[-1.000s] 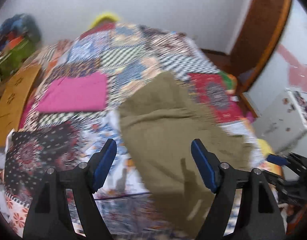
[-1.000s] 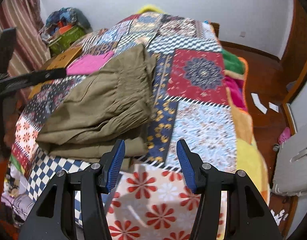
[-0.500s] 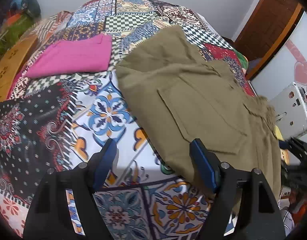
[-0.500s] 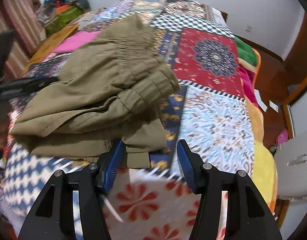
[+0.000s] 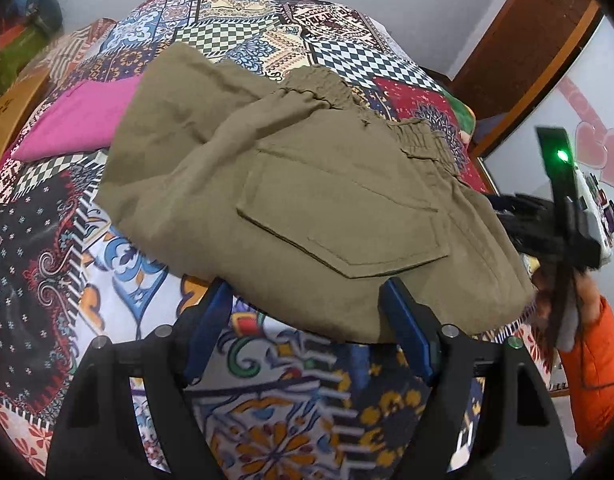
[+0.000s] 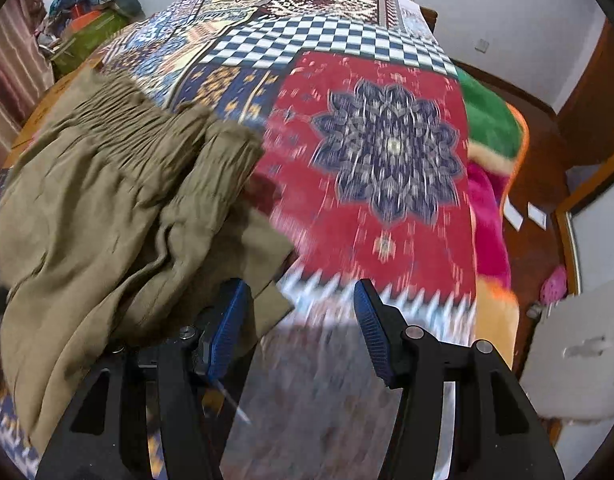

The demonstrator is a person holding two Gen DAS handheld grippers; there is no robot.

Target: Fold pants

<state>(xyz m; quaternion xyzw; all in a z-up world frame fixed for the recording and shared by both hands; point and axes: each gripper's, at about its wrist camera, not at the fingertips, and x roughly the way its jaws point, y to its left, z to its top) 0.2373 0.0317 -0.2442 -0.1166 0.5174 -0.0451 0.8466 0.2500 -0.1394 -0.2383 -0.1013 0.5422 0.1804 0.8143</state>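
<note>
Olive-green pants (image 5: 307,200) lie bunched on a patchwork bedspread (image 5: 107,280), back pocket up, elastic waistband at the far right. My left gripper (image 5: 307,320) is open with its blue fingers at the pants' near edge, the cloth lying between and over the tips. In the right wrist view the pants (image 6: 107,208) fill the left side, waistband gathered. My right gripper (image 6: 299,320) is open; its left finger (image 6: 227,320) touches the pants' edge, its right finger is over bare bedspread.
A folded pink cloth (image 5: 75,120) lies left of the pants. The other gripper and an orange sleeve (image 5: 595,352) show at the right of the left wrist view. The bed's right edge with green, pink and orange blankets (image 6: 491,128) drops to a wooden floor.
Both grippers have moved forward and down to the pants. The pants' near edge now reaches the fingertips of each. Both stay open.
</note>
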